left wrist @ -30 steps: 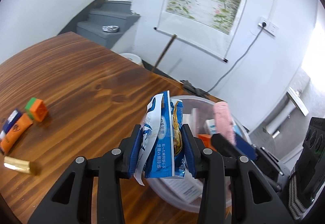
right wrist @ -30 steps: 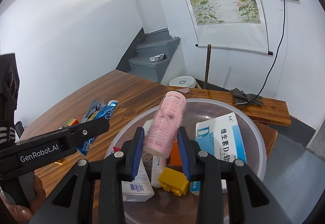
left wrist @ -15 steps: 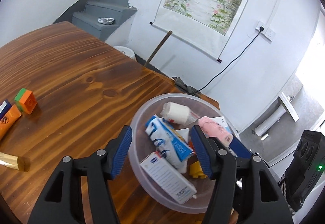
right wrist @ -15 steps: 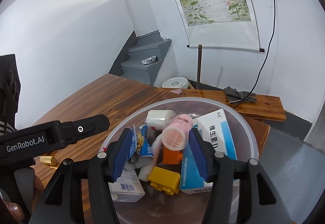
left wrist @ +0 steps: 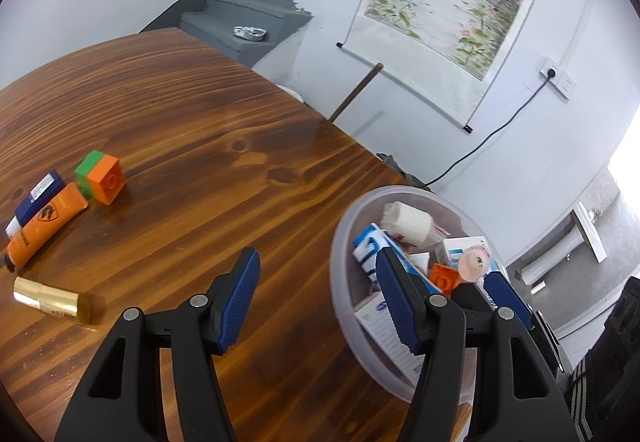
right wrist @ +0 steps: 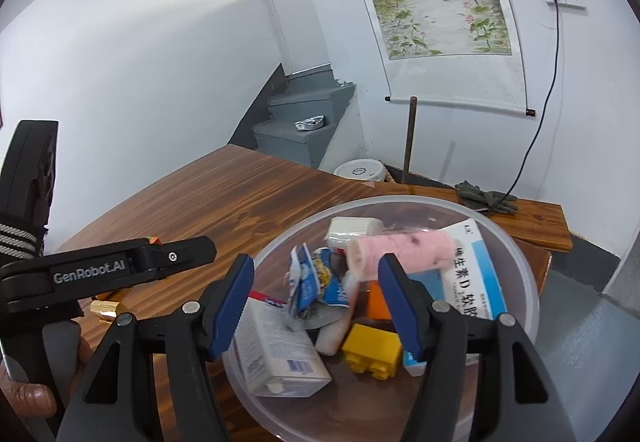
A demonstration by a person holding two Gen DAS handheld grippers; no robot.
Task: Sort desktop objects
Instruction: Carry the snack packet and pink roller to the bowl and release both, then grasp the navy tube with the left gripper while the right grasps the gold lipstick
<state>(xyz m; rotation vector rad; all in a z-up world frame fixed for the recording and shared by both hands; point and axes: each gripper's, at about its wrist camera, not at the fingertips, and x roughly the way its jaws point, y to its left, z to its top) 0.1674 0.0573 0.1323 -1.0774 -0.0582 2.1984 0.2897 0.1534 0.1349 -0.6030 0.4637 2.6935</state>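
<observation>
A clear plastic bowl on the wooden table holds several items. Among them are a blue sachet, a pink roll, a white roll, medicine boxes and a yellow brick. My right gripper hovers over the bowl with its jaws opening and nothing pressed between them. My left gripper is open and empty over bare table just left of the bowl. Left of it lie an orange-and-green block, an orange tube, a blue-and-white tube and a gold cylinder.
The bowl stands near the table's right edge. Beyond the far edge are a low wooden bench with grey gloves, a white bucket and grey stairs. A hand holds the left tool at the lower left of the right wrist view.
The left gripper let the blue sachet drop into the bowl, opened and swung left over the table. The right gripper released the pink roll, which now lies in the bowl.
</observation>
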